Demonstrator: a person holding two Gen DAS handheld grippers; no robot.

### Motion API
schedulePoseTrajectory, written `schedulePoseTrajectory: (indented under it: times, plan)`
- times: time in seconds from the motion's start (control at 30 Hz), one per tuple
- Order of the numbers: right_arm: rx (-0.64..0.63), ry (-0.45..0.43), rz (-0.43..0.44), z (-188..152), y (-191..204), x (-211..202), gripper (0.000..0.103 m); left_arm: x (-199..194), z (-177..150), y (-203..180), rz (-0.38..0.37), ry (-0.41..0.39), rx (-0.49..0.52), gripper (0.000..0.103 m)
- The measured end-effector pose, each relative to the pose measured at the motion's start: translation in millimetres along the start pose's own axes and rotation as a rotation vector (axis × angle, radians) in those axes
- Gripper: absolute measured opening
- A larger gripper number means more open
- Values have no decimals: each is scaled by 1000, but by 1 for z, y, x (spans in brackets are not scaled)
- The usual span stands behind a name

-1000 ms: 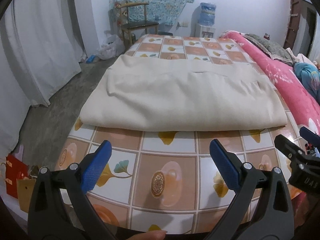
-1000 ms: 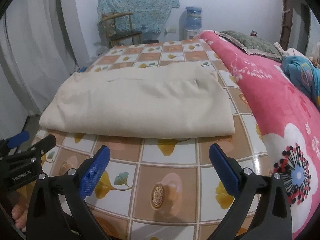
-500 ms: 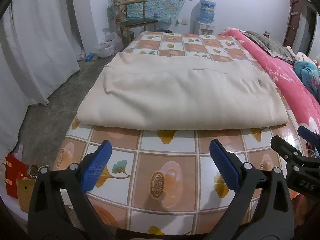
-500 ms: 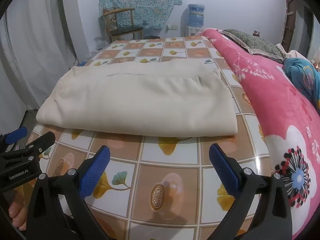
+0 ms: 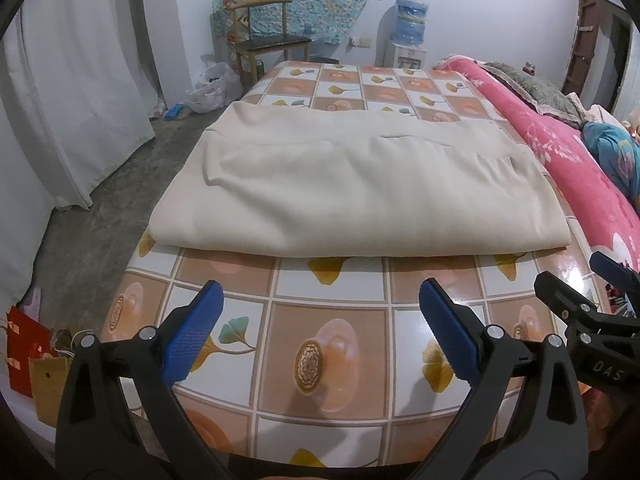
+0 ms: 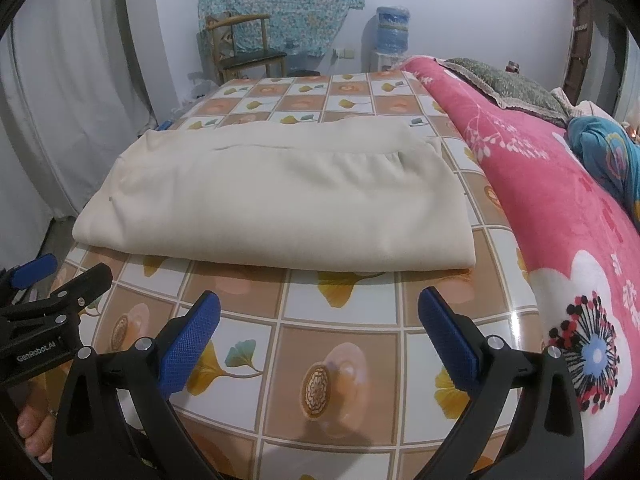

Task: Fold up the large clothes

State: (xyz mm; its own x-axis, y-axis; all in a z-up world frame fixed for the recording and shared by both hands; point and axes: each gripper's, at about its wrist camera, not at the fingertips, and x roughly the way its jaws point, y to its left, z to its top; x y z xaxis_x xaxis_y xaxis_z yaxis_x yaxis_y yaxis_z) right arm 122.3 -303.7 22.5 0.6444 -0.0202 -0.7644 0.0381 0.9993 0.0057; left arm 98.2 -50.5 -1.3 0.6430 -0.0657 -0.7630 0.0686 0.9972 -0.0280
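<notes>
In the left wrist view, the left gripper (image 5: 320, 330) hangs above the near part of the patterned tablecloth (image 5: 332, 354), its two blue fingers (image 5: 192, 334) spread wide and holding nothing. The cream garment (image 5: 344, 196) lies folded flat on the cloth, farther away than the fingertips and not touching them, with its near folded edge running from left to right. At the right edge the tip of the right gripper (image 5: 592, 300) is visible. A pink blanket (image 5: 576, 184) lies to the right of the garment. In the right wrist view, the right gripper (image 6: 319, 330) also has its fingers spread apart and empty, over the near tiles. The cream garment (image 6: 288, 204) lies beyond it, slightly to the left. The left gripper (image 6: 60, 280) shows at the left edge, and the pink blanket (image 6: 560, 216) fills the right side. A wooden chair (image 6: 244, 52) stands far behind.
</notes>
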Motion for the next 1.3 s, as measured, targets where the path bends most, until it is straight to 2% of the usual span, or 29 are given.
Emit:
schedulePoseTrajectory:
  times: [1.3]
  plan:
    - [-4, 11, 11, -2, 5, 0, 96, -2, 0, -4, -9, 3, -1, 95]
